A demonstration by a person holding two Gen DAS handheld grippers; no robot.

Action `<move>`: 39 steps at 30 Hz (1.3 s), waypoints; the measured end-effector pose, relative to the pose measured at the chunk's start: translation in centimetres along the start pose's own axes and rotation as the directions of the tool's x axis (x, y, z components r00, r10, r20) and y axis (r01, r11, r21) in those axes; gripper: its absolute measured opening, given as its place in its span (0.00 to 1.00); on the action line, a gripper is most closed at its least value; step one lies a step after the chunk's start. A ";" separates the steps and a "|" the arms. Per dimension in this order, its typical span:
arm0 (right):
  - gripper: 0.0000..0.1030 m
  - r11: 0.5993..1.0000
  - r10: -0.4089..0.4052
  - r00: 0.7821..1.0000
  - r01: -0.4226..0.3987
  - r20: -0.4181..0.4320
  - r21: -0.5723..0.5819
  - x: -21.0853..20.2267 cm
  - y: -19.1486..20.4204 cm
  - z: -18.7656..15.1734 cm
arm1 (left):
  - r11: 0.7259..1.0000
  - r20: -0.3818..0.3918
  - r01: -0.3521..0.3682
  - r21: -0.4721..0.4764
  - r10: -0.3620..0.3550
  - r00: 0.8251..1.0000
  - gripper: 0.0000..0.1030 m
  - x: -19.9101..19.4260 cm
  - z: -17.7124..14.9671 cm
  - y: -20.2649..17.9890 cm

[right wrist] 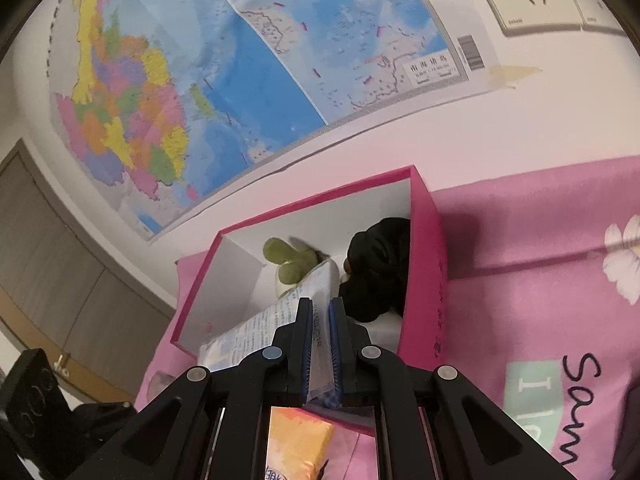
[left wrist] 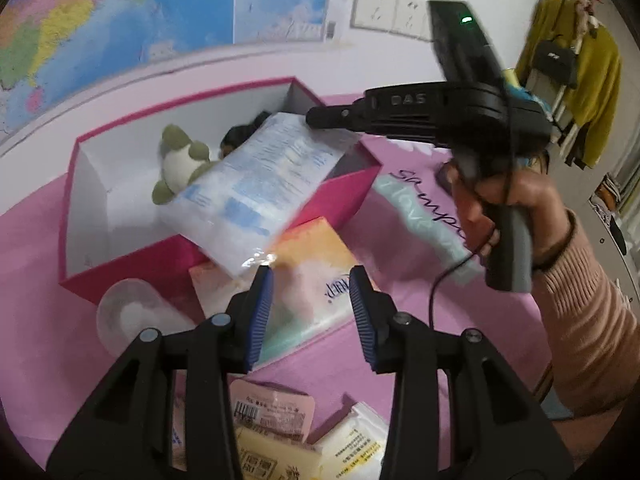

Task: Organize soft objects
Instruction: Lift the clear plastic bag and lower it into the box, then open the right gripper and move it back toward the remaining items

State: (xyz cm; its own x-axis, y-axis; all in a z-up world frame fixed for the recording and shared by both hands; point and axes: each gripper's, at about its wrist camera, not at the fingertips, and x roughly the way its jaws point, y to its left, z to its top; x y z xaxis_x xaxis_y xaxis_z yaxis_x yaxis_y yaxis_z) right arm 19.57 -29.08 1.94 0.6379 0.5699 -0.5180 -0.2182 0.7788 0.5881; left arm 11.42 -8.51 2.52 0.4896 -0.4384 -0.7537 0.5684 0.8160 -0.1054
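tissue pack (left wrist: 256,184) droops half over the pink box (left wrist: 340,196) wall, soft and crinkly, pinched at one end by the right gripper (right wrist: 320,344). left gripper (left wrist: 312,312) hangs wide, holding nothing; i'd grip the pack's seam.

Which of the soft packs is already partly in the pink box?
The white-and-blue pack, gripped by the right gripper. It lies tilted over the box's front wall, beside the plush; the other packs lie on the bedspread.

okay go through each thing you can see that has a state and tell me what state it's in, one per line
right gripper: shut on the white packet.
left gripper: open, holding nothing.
white packet: held, slanting over the box's front wall.
pink box: open, no lid on it.
green plush toy: lying inside the box.
black soft item: inside the box.
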 end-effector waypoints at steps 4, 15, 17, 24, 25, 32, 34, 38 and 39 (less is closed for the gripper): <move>0.08 1.000 -0.025 1.000 0.025 0.003 -0.010 0.1 0.1 -0.1 | 0.998 -0.012 -0.051 -0.041 0.051 0.999 0.40 1.4 2.1 1.4; 0.30 0.991 -0.069 0.997 0.072 0.027 -0.113 -2.2 2.3 -1.5 | 0.991 0.060 -0.098 -0.090 0.104 0.993 0.40 0.2 4.2 2.8; 0.30 0.990 -0.035 0.999 0.037 0.016 -0.137 -3.3 3.0 -2.4 | 0.994 0.091 -0.064 -0.090 0.072 0.993 0.40 -1.3 3.6 2.8; 0.39 0.954 0.069 0.994 -0.090 -0.084 -0.285 -6.2 7.5 -7.2 | 0.995 0.198 -0.087 -0.056 0.096 0.976 0.51 -6.8 -0.6 2.5; 0.39 0.950 0.063 0.994 -0.089 -0.093 -0.301 -6.3 8.0 -7.8 | 0.993 0.202 -0.100 -0.055 0.109 0.973 0.51 -7.2 -1.3 2.5; 0.41 0.904 0.024 0.981 -0.103 -0.193 -0.415 -5.9 12.4 -13.5 | 0.989 0.148 -0.123 -0.084 0.134 0.980 0.51 -7.3 -6.1 2.8; 0.41 0.900 0.024 0.973 -0.121 -0.229 -0.419 -5.5 13.1 -14.9 | 0.988 0.129 -0.118 -0.096 0.130 0.983 0.51 -7.3 -7.4 2.9; 0.41 0.898 0.014 0.952 -0.148 -0.307 -0.415 -4.2 13.7 -17.0 | 0.986 0.083 -0.130 -0.106 0.140 0.987 0.51 -7.0 -9.8 2.9; 0.41 0.898 0.009 0.949 -0.147 -0.315 -0.414 -4.0 13.7 -17.3 | 0.985 0.071 -0.133 -0.108 0.141 0.987 0.51 -6.8 -10.3 2.9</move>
State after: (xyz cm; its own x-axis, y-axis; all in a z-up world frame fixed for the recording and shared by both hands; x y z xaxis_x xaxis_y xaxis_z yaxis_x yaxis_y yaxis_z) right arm 1.27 -16.18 1.32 0.3702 0.6308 -0.6819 -0.5954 0.7246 0.3471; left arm 2.89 0.76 0.65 0.6109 -0.3447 -0.7127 0.4236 0.9028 -0.0736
